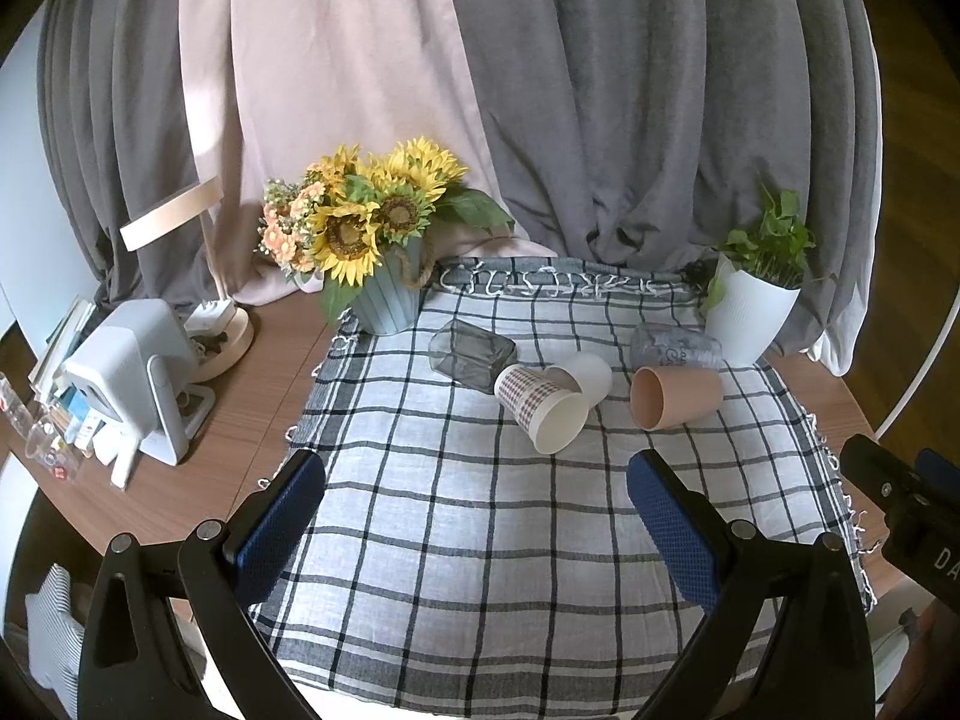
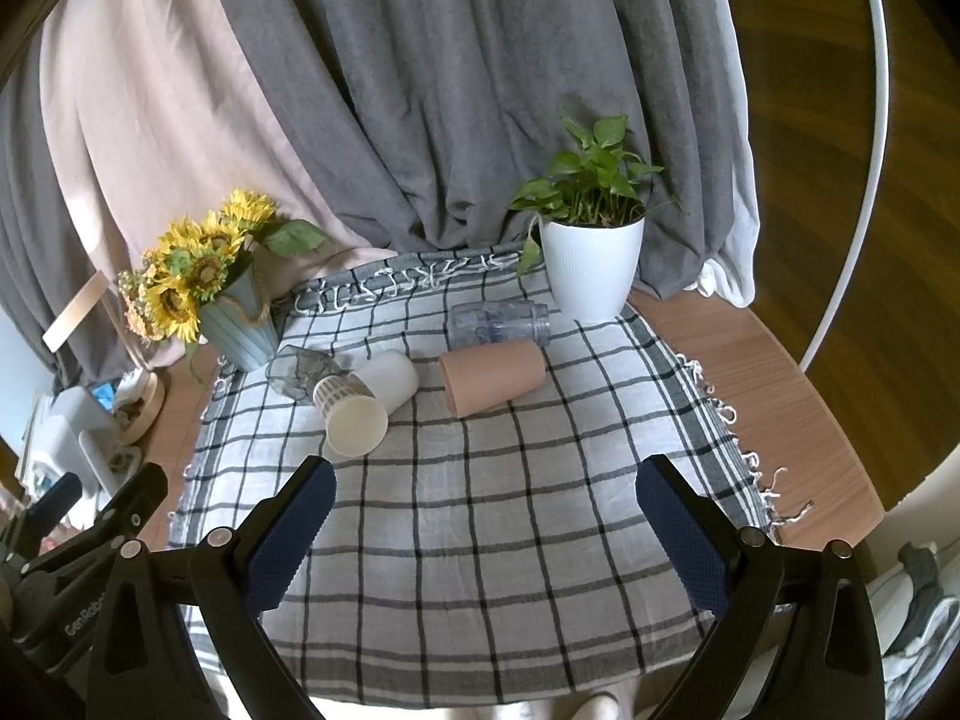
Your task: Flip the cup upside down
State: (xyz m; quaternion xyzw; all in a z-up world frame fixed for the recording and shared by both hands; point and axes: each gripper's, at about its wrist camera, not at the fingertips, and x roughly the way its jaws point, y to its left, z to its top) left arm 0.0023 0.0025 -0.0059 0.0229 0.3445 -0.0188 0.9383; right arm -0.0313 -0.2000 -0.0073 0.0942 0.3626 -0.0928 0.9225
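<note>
Several cups lie on their sides on a checked cloth (image 1: 456,540) (image 2: 480,540): a patterned paper cup (image 1: 540,407) (image 2: 351,411), a white cup (image 1: 585,375) (image 2: 393,378), a tan cup (image 1: 675,396) (image 2: 492,377), a clear printed cup (image 1: 675,348) (image 2: 501,323) and a grey glass (image 1: 471,351) (image 2: 300,372). My left gripper (image 1: 477,480) is open and empty, near of the cups. My right gripper (image 2: 486,483) is open and empty, also short of them. The right gripper shows at the right edge of the left wrist view (image 1: 900,498).
A sunflower pot (image 1: 384,294) (image 2: 240,330) stands at the cloth's back left, a white plant pot (image 1: 750,312) (image 2: 591,264) at the back right. A lamp base (image 1: 222,336) and white device (image 1: 138,378) stand on the wooden table's left. Curtains hang behind.
</note>
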